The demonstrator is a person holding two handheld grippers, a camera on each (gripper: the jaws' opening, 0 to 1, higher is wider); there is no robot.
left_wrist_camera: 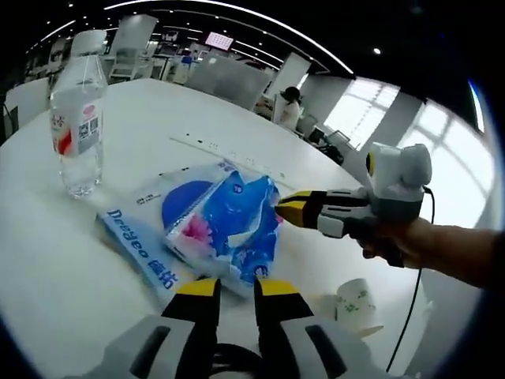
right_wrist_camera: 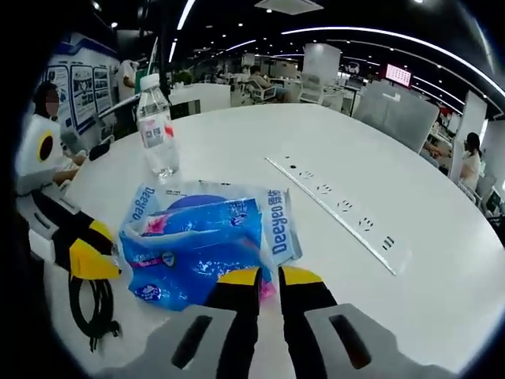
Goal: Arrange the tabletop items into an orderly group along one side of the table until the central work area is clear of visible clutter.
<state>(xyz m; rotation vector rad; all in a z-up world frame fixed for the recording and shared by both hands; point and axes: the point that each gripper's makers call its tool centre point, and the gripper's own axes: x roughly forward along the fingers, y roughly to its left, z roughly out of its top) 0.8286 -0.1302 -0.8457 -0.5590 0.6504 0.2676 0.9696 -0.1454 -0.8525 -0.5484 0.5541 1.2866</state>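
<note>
1. I have the left gripper [left_wrist_camera: 237,288] with jaws nearly pressed together at the near edge of the blue pack [left_wrist_camera: 217,225]; whether it pinches the film I cannot tell.
2. My right gripper [right_wrist_camera: 260,278] sits likewise at the pack's opposite edge, jaws close; grip unconfirmed.
3. The pack lies mid-desk [right_wrist_camera: 252,138], between both grippers.
4. The bottle [left_wrist_camera: 77,110] stands upright beyond the pack; a paper cup [left_wrist_camera: 357,306] lies near the desk edge.
5. Judgement: secure both edges firmly, lift level, and carry the pack towards the bottle's side, avoiding the power strip [right_wrist_camera: 339,207].
</note>
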